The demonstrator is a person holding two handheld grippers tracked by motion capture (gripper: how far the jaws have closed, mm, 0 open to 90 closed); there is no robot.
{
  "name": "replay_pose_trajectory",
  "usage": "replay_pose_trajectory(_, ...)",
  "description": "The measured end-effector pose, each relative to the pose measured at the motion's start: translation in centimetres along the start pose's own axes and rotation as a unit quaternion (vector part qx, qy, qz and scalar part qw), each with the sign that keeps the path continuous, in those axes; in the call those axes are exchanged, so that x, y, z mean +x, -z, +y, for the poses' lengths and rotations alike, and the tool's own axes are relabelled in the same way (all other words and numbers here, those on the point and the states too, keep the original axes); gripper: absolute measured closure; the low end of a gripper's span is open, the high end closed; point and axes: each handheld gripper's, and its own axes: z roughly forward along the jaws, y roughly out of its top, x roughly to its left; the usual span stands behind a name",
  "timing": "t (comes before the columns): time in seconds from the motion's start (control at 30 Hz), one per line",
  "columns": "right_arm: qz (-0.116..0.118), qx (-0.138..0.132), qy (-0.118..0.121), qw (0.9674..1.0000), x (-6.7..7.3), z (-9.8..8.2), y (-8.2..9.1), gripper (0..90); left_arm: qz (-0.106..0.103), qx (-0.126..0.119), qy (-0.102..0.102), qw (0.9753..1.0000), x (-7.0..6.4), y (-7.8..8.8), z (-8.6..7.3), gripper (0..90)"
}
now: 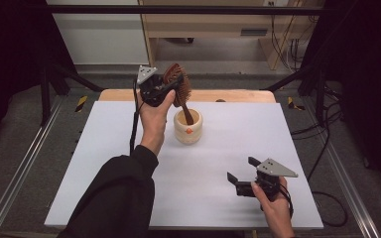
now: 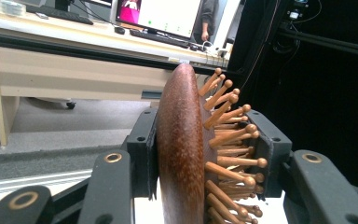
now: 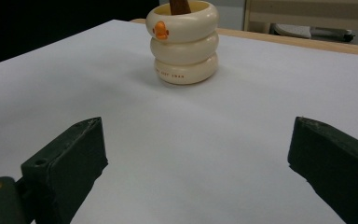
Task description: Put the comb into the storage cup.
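Closest to the lens are your right gripper's (image 3: pixel 198 163) two black jaws, standing wide apart with nothing between them, just bare white table (image 3: pixel 214 140) under them. You've got that hand parked near the front right corner of the table, low and pointed at the cup, so it looks like it's on standby rather than doing any of the work.

The action is all on the other side. Your left gripper (image 1: pixel 166 88) is clamped on the head of the dark reddish-brown wooden paddle hairbrush with rounded wooden pins (image 2: pixel 186 154): one pad presses the smooth back, the other sits against the pin tips. Squeezing it across the head like that makes sense to me, since it leaves the handle free to steer.

And the handle is where it counts. The brush is held up over the far middle of the table, tilted a bit, with its handle pointing down into the cream-coloured ribbed ceramic cup with the little orange duck bill on its side (image 1: pixel 188 127). From the high view the handle end is already inside the rim; I can't tell whether it touches the bottom yet.

My guess is you're standing the brush in the cup head-up. Let go too early and that top-heavy head could tip the cup.
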Motion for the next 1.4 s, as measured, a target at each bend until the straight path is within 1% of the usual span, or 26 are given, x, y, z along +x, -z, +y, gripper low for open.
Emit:
replay_pose_trajectory(0.4, 0.002, 0.001, 0.002, 1.0000, 0.0, 0.0, -0.1, 4.7, 0.001, 0.004, -0.004, 1.0000, -0.1, -0.4, -0.6, 51.6)
replay_pose_trajectory(0.83, 0.003, 0.004, 0.005, 1.0000, -0.1, 0.0, -0.2, 4.7, 0.004, 0.011, -0.003, 0.9999, 0.2, -0.7, -1.3, 51.6)
replay_pose_trajectory(1.1, 0.002, 0.001, 0.005, 1.0000, -0.2, 0.0, 0.0, 4.7, 0.007, 0.014, -0.007, 0.9999, 0.0, -1.0, -1.6, 51.6)
replay_pose_trajectory(1.2, 0.002, 0.001, 0.002, 1.0000, -0.3, 0.0, 0.0, 4.5, 0.004, 0.014, -0.005, 0.9999, -0.1, -1.1, -1.8, 51.6)
replay_pose_trajectory(1.4, 0.004, -0.001, 0.002, 1.0000, -0.3, 0.1, 0.1, 4.6, 0.006, 0.020, -0.004, 0.9998, -0.2, -1.4, -2.5, 51.6)
